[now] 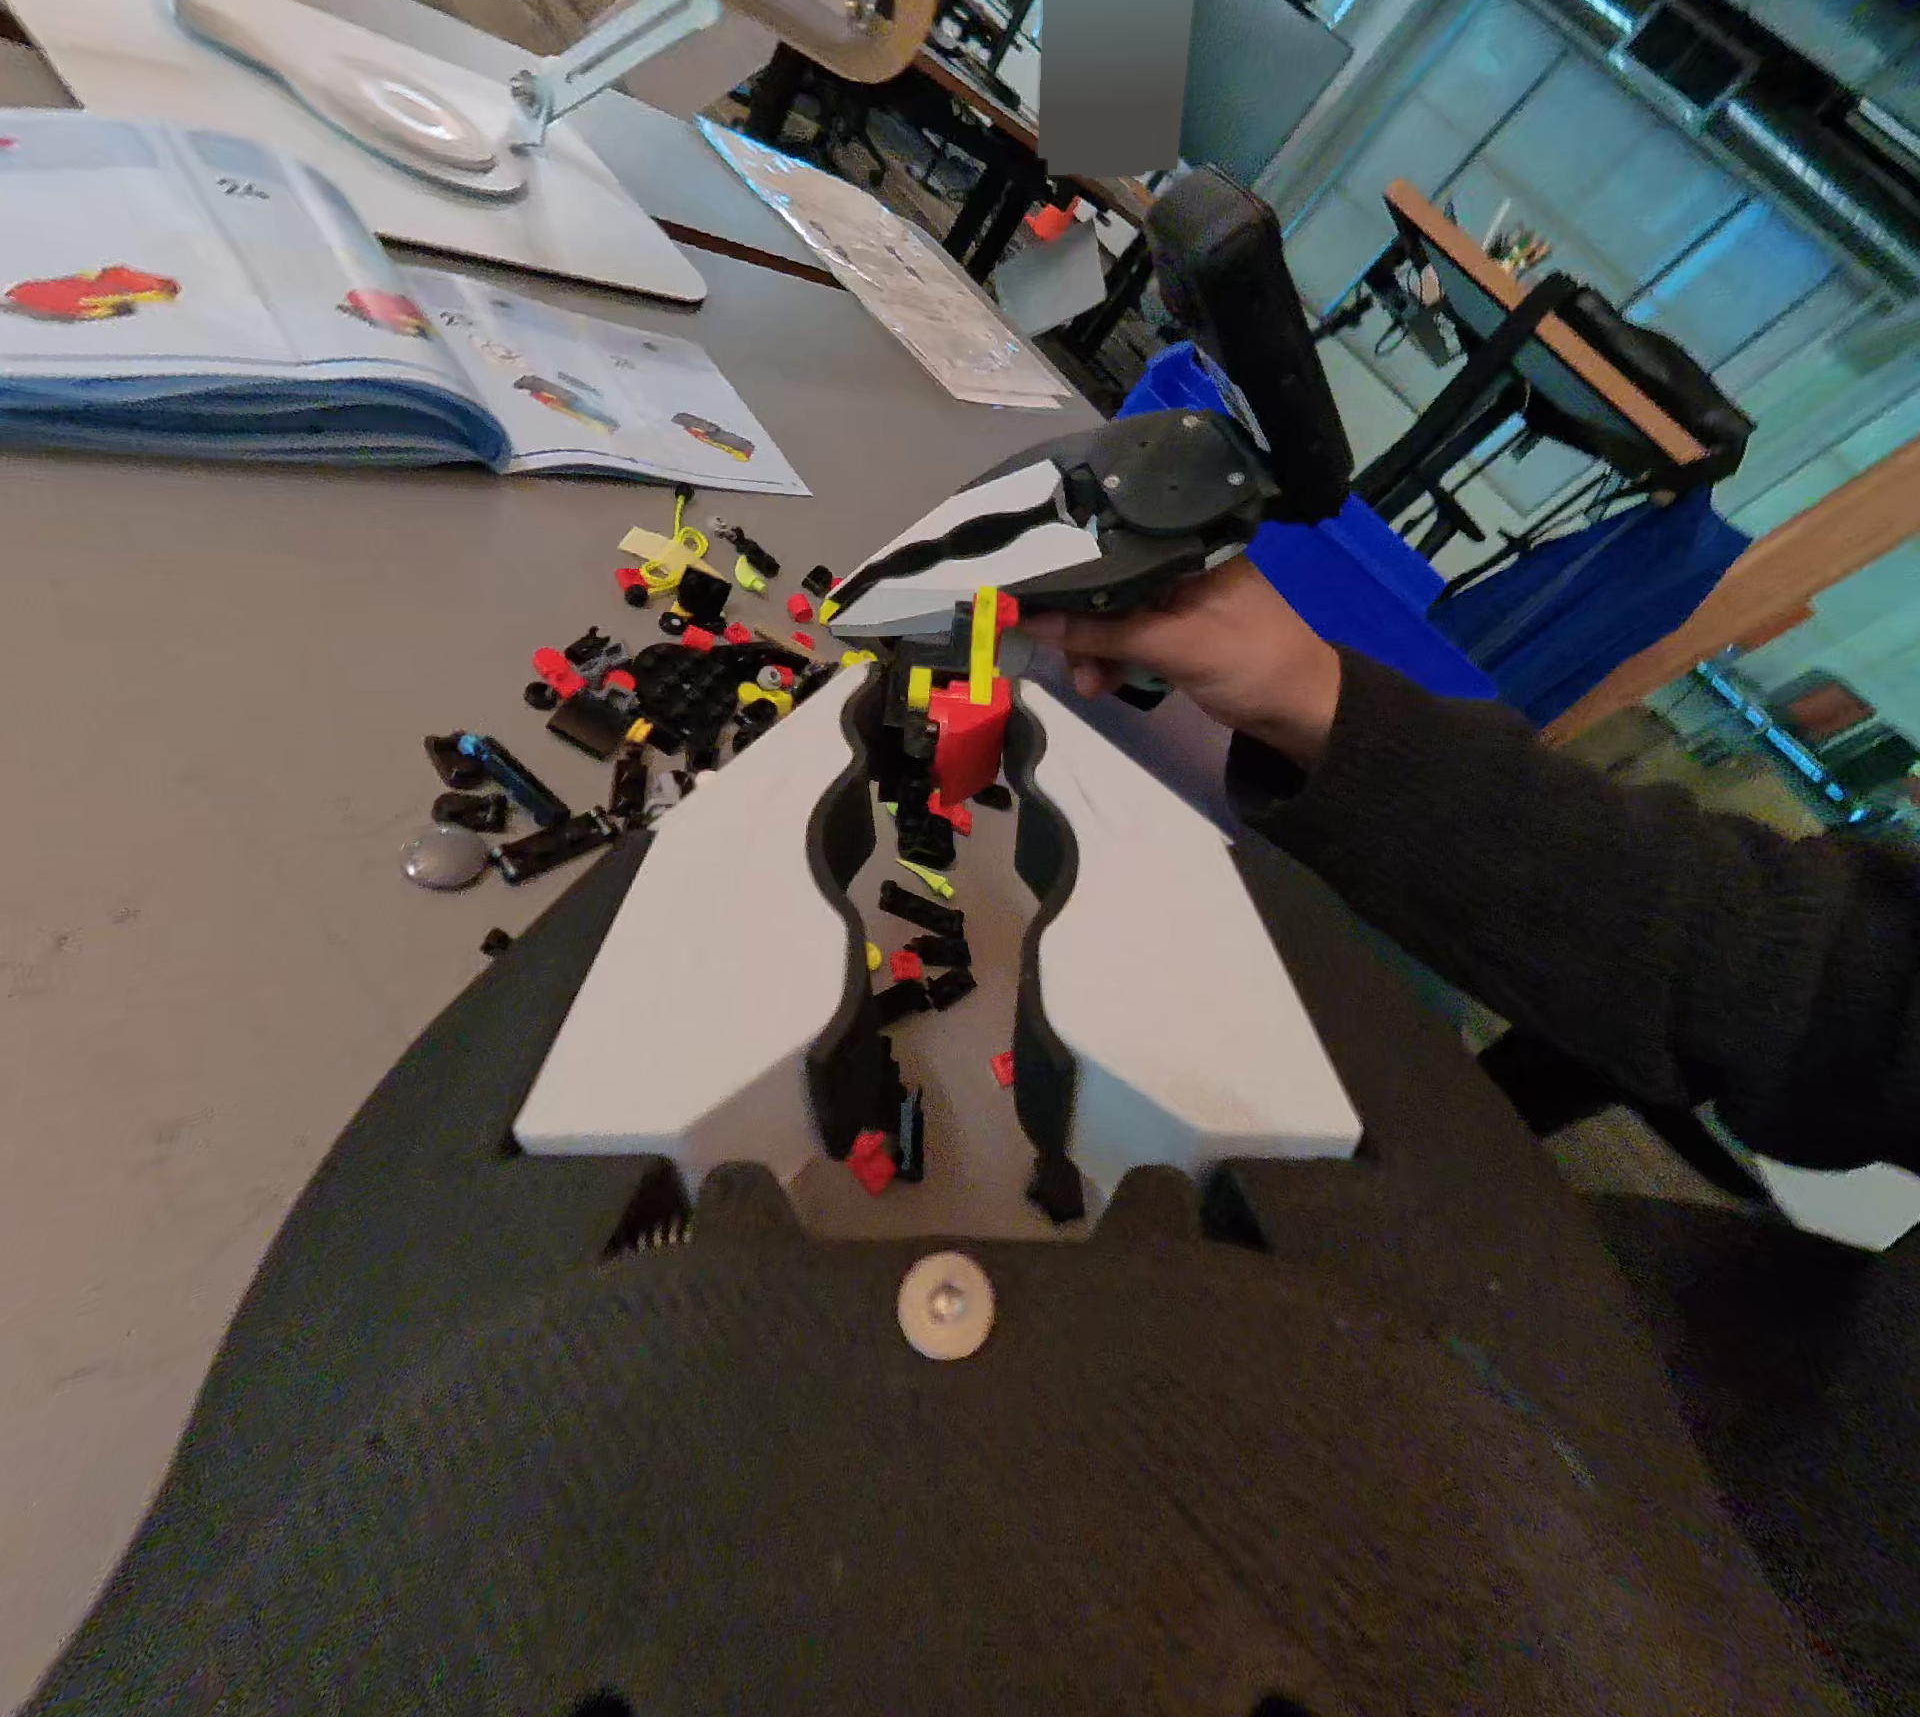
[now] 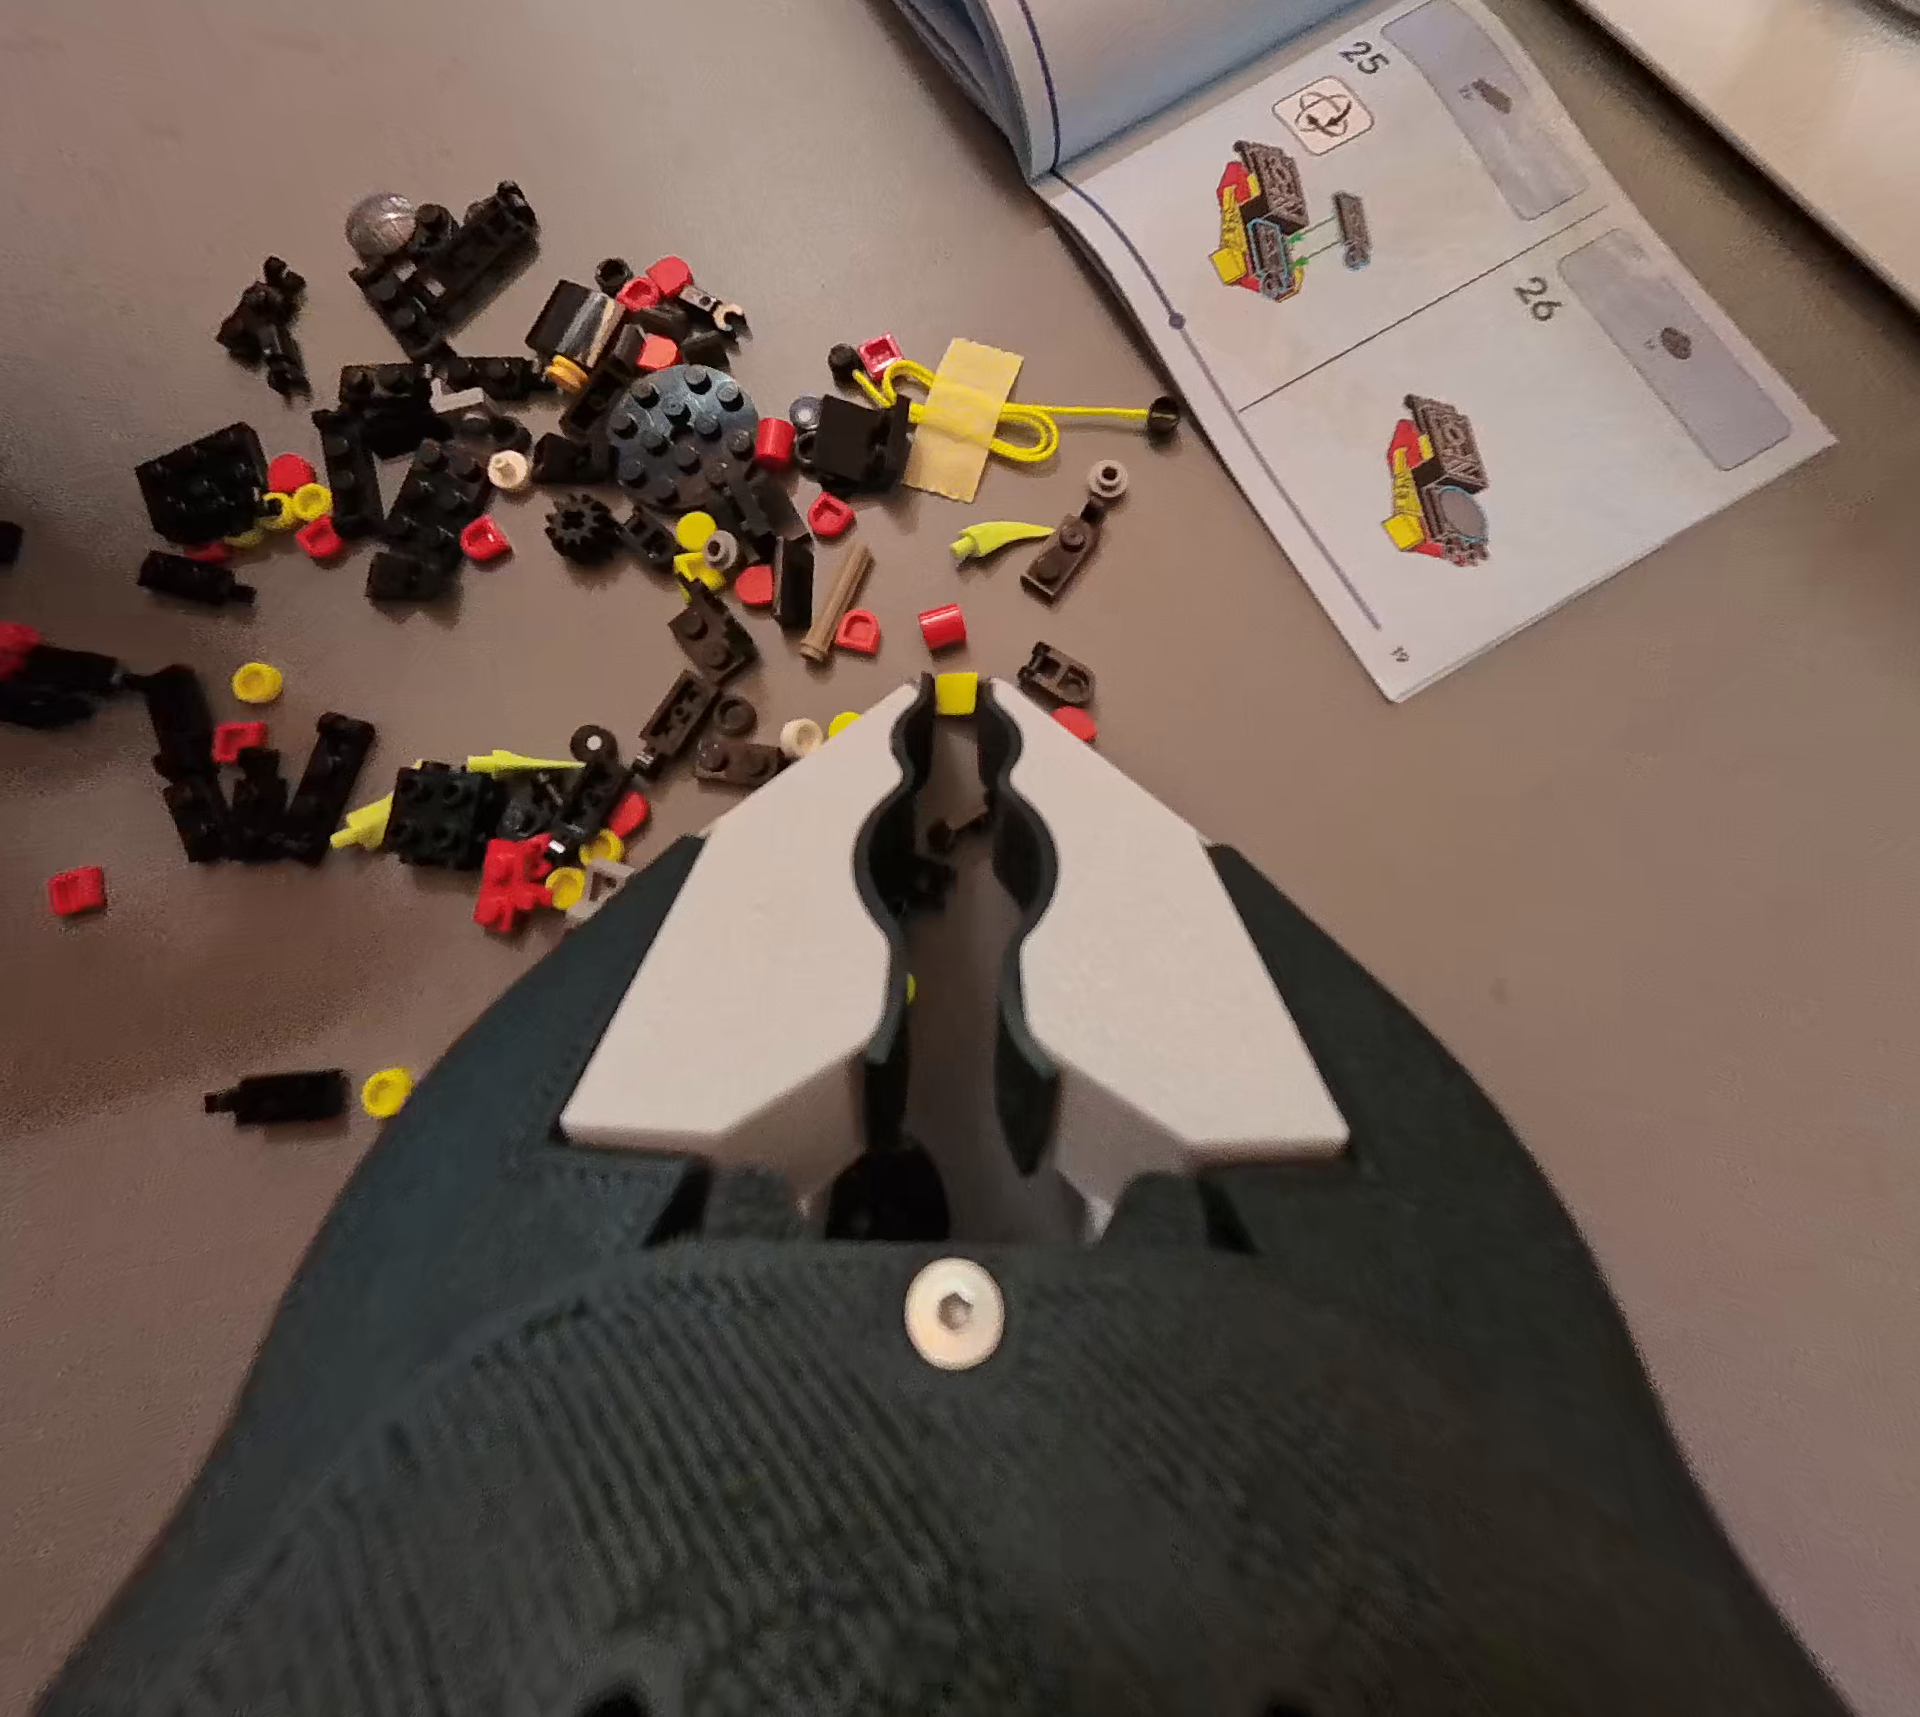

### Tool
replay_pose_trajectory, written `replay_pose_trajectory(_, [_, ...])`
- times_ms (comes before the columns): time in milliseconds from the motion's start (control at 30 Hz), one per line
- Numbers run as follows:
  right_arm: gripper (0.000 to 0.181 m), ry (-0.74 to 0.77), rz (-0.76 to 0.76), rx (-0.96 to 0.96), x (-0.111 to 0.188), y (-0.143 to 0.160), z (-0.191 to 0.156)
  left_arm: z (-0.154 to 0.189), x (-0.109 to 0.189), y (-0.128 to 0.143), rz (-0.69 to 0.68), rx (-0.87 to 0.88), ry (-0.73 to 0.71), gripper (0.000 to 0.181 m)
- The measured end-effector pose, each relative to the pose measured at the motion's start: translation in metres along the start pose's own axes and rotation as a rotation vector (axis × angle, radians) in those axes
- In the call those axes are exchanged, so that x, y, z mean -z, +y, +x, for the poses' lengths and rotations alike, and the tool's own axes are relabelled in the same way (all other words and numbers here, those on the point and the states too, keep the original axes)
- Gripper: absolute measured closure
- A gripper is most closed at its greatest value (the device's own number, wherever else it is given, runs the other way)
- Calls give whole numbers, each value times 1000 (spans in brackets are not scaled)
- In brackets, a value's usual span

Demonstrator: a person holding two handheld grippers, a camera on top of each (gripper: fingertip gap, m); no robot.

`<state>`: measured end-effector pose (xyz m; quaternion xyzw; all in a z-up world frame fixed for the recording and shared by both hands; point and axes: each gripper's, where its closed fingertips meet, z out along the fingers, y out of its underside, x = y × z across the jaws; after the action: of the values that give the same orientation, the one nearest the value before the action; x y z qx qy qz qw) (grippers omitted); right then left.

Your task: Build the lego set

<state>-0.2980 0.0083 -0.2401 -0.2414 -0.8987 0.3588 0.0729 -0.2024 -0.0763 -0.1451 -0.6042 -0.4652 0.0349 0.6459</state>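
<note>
My left gripper [image 1: 948, 693] is shut on a part-built red, black and yellow lego model [image 1: 971, 732] and holds it above the grey table [image 1: 208, 732]. My right gripper [image 2: 956, 699] is shut on a small yellow brick [image 2: 956, 691] at its tips. In the left wrist view the right gripper [image 1: 836, 613] comes in from the right, held by a hand [image 1: 1195, 659], with its tips just above and left of the model. Several loose black, red and yellow pieces [image 2: 520, 524] lie on the table, and they also show in the left wrist view [image 1: 665, 691].
An open instruction booklet [image 2: 1403, 317] lies beyond the pieces, and it also shows in the left wrist view [image 1: 260, 296]. A white stand base [image 1: 416, 109] sits behind it. A clear plastic bag [image 1: 904, 285] lies near the far edge. A blue bin [image 1: 1351, 566] stands off the table. The grippers' ends are close to 15 cm from one another.
</note>
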Motion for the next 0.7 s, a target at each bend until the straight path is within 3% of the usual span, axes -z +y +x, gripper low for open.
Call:
replay_pose_trajectory(333, [176, -142, 242, 36, 41, -33, -25, 41, -6, 5, -18, -262, 111, 162])
replay_pose_trajectory(567, [176, -203, 390, 179, 99, -34, -64, 74, -12, 6, 17, -555, 174, 162])
replay_pose_trajectory(700, [176, -237, 492, 272, 133, -25, -90, 86, -22, 22, -19, -737, 194, 162])
